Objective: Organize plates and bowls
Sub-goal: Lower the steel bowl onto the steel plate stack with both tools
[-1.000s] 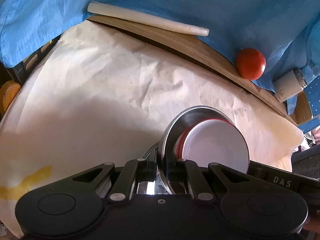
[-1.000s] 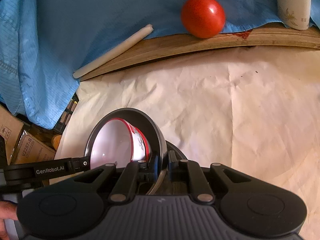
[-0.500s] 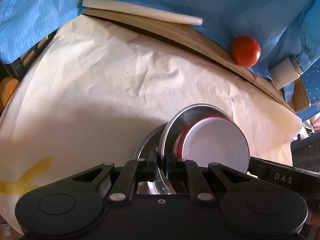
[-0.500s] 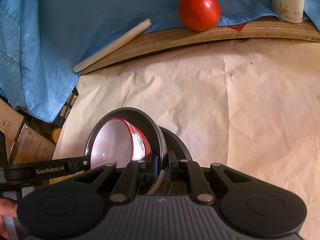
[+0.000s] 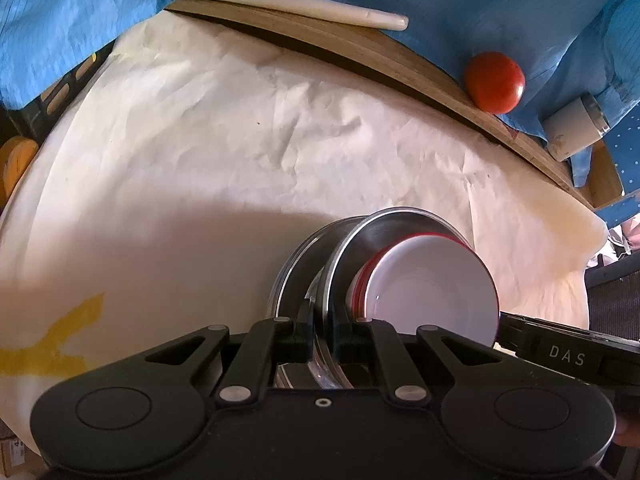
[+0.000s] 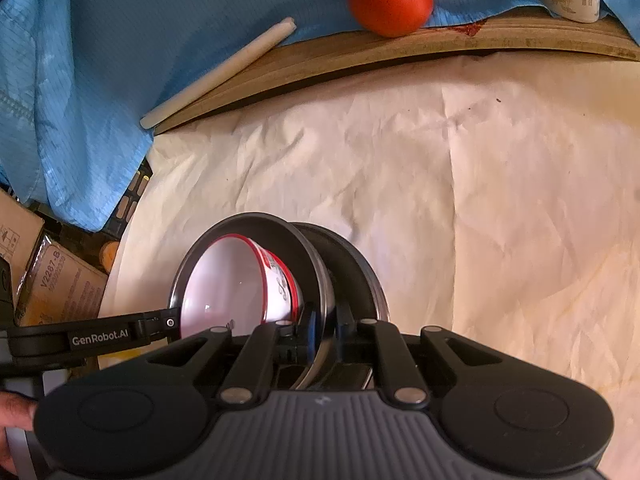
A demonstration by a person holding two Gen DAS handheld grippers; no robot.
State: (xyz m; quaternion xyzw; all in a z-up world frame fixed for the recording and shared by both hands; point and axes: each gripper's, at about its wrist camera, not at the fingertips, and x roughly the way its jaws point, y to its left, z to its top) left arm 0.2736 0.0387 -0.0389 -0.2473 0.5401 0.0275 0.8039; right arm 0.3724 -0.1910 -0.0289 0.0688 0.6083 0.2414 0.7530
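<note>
Now both grippers, left [image 5: 323,330] and right [image 6: 323,330], are clamped on opposite rims of a steel bowl [image 5: 372,236] holding a red-rimmed bowl [image 5: 432,288], above a plate [image 5: 296,272].

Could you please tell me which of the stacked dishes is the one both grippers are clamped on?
The upper steel dish, holding the red-rimmed white bowl. The left gripper and right gripper pinch its rim; the other steel dish sits behind it, ungripped.
</note>
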